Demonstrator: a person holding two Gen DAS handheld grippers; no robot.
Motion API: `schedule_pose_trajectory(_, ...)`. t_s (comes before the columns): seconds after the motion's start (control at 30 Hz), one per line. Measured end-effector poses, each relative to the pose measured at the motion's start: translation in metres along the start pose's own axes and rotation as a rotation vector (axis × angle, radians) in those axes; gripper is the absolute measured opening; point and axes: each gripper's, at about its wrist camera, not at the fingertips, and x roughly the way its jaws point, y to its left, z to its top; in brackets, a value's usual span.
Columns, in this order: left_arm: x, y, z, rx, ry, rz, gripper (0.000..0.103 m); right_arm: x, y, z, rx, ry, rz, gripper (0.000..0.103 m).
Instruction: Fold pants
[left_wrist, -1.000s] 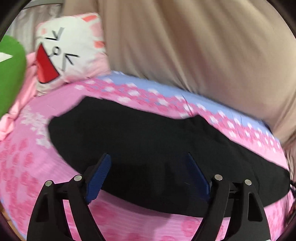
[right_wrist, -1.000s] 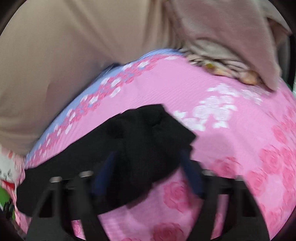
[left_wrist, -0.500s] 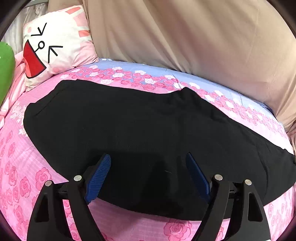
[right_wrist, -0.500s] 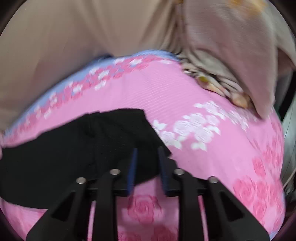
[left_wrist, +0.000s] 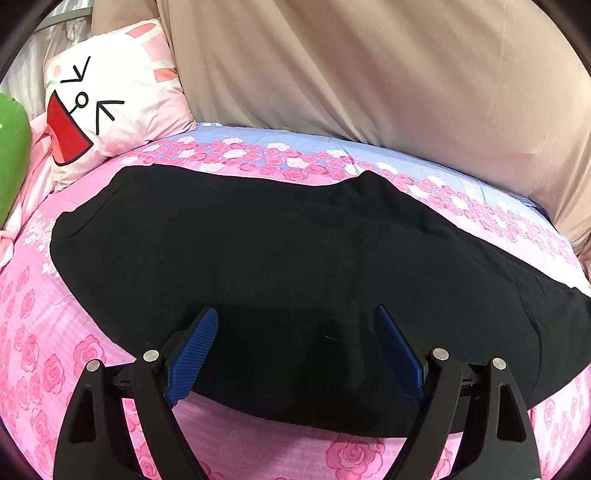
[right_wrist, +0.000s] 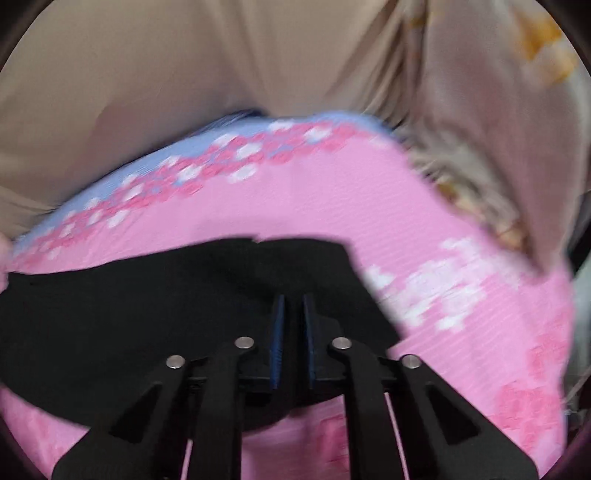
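1. The right gripper (right_wrist: 293, 310) has just been closing: half a second back its blue pads stood a little apart over the end of the black pants (right_wrist: 155, 314), and now they are drawn almost together with only a thin dark gap between them. The view is blurred, and I cannot tell whether fabric is pinched in that gap.
2. The left gripper (left_wrist: 295, 325) has dropped closer to the cloth since a second ago; its jaws stand spread wide above the near edge of the pants (left_wrist: 280, 258), gripping nothing.
3. In my judgement this means one end of the garment is being taken up for a fold while the other hand is lined up to grab its own hold; the lengthwise fold looks done, the crosswise one not yet.
4. The pants lie flat and long across the bed, on a pink rose-print bedsheet (left_wrist: 44, 369) with a pale blue band along its far side.
5. Farther off in the left view, a white and pink cartoon-face pillow (left_wrist: 107, 110) rests at the head of the bed, beside something green (left_wrist: 11, 155) at the frame's edge.
6. Behind everything hangs a beige curtain (left_wrist: 369, 74); in the right view a patterned cloth (right_wrist: 491, 110) is heaped at the bed's far corner.
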Motion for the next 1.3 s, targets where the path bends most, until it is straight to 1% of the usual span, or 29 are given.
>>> schedule_pose_trajectory(0.03, 0.000, 0.000, 0.000, 0.000, -0.002, 0.000, 0.084, 0.003, -0.007, -0.001, 0.055, 0.038, 0.020, 0.012)
schedule_pose_trajectory(0.07, -0.001, 0.001, 0.000, 0.001, -0.005, -0.001, 0.084, 0.004, -0.017, -0.004, 0.125, 0.076, 0.081, 0.013)
schedule_pose_trajectory(0.1, -0.001, 0.001, 0.000, 0.000, -0.007, -0.004, 0.084, 0.000, -0.026, -0.009, 0.196, 0.085, 0.146, 0.018)
schedule_pose_trajectory(0.13, -0.001, 0.002, -0.001, -0.002, -0.008, -0.006, 0.084, -0.006, -0.034, -0.015, 0.250, 0.076, 0.190, 0.027)
schedule_pose_trajectory(0.2, -0.001, 0.003, 0.000, -0.008, -0.010, -0.014, 0.084, -0.019, -0.044, -0.031, 0.360, 0.058, 0.242, 0.082)
schedule_pose_trajectory(0.23, -0.002, 0.005, 0.000, -0.013, -0.012, -0.020, 0.084, -0.026, -0.043, -0.039, 0.403, 0.059, 0.279, 0.091)
schedule_pose_trajectory(0.27, -0.002, 0.005, 0.000, -0.018, -0.013, -0.025, 0.084, -0.025, -0.046, -0.048, 0.434, 0.081, 0.340, 0.092)
schedule_pose_trajectory(0.3, -0.002, 0.006, 0.000, -0.021, -0.013, -0.029, 0.085, -0.018, -0.047, -0.049, 0.457, 0.115, 0.392, 0.092)
schedule_pose_trajectory(0.33, -0.002, 0.006, 0.000, -0.024, -0.012, -0.033, 0.085, -0.015, -0.044, -0.049, 0.464, 0.110, 0.401, 0.093)
schedule_pose_trajectory(0.4, -0.002, 0.006, 0.000, -0.025, -0.013, -0.037, 0.085, -0.010, -0.035, -0.041, 0.416, 0.119, 0.364, 0.094)
schedule_pose_trajectory(0.47, -0.003, 0.006, -0.001, -0.030, -0.017, -0.040, 0.085, 0.000, -0.022, -0.029, 0.380, 0.110, 0.331, 0.094)
schedule_pose_trajectory(0.57, -0.004, 0.008, -0.001, -0.044, -0.021, -0.050, 0.085, 0.012, -0.005, -0.015, 0.333, 0.115, 0.244, 0.086)
schedule_pose_trajectory(0.6, -0.004, 0.008, 0.000, -0.049, -0.023, -0.051, 0.085, 0.002, -0.004, -0.018, 0.326, 0.117, 0.192, 0.084)
schedule_pose_trajectory(0.63, -0.005, 0.009, 0.000, -0.055, -0.026, -0.052, 0.085, -0.005, -0.004, -0.019, 0.338, 0.099, 0.152, 0.085)
schedule_pose_trajectory(0.67, -0.005, 0.010, 0.000, -0.060, -0.028, -0.056, 0.085, -0.022, -0.013, -0.025, 0.366, 0.044, 0.109, 0.085)
schedule_pose_trajectory(0.7, -0.006, 0.011, -0.001, -0.063, -0.028, -0.060, 0.085, -0.032, -0.011, -0.026, 0.373, 0.000, 0.091, 0.086)
schedule_pose_trajectory(0.73, -0.006, 0.011, 0.000, -0.067, -0.027, -0.064, 0.085, -0.043, -0.003, -0.024, 0.354, -0.033, 0.103, 0.086)
schedule_pose_trajectory(0.8, -0.007, 0.009, 0.003, -0.066, -0.026, -0.078, 0.085, -0.053, 0.022, -0.012, 0.260, -0.047, 0.173, 0.086)
schedule_pose_trajectory(0.87, -0.006, -0.002, 0.016, -0.045, -0.002, -0.118, 0.085, -0.061, 0.067, 0.003, 0.096, -0.036, 0.245, 0.086)
schedule_pose_trajectory(0.93, -0.006, -0.024, 0.036, 0.012, 0.001, -0.135, 0.085, -0.059, 0.111, 0.015, -0.038, 0.005, 0.324, 0.086)
schedule_pose_trajectory(1.0, 0.003, -0.055, 0.060, 0.084, 0.031, -0.137, 0.085, -0.046, 0.147, 0.025, -0.085, 0.056, 0.404, 0.086)
schedule_pose_trajectory(1.03, 0.009, -0.070, 0.069, 0.118, 0.040, -0.158, 0.085, -0.040, 0.165, 0.029, -0.104, 0.074, 0.428, 0.086)
schedule_pose_trajectory(1.07, 0.017, -0.083, 0.076, 0.154, 0.053, -0.169, 0.085, -0.036, 0.181, 0.031, -0.143, 0.081, 0.433, 0.086)
schedule_pose_trajectory(1.1, 0.027, -0.096, 0.082, 0.196, 0.075, -0.163, 0.085, -0.032, 0.193, 0.033, -0.180, 0.080, 0.428, 0.085)
schedule_pose_trajectory(1.17, 0.042, -0.120, 0.086, 0.310, 0.098, -0.167, 0.085, -0.028, 0.222, 0.028, -0.308, 0.082, 0.427, 0.085)
schedule_pose_trajectory(1.2, 0.050, -0.138, 0.085, 0.413, 0.087, -0.169, 0.085, -0.032, 0.232, 0.024, -0.363, 0.081, 0.436, 0.085)
schedule_pose_trajectory(1.27, 0.059, -0.161, 0.080, 0.554, 0.059, -0.161, 0.085, -0.030, 0.248, 0.021, -0.473, 0.079, 0.448, 0.085)
schedule_pose_trajectory(1.3, 0.061, -0.166, 0.078, 0.591, 0.056, -0.162, 0.085, -0.024, 0.254, 0.021, -0.532, 0.080, 0.460, 0.085)
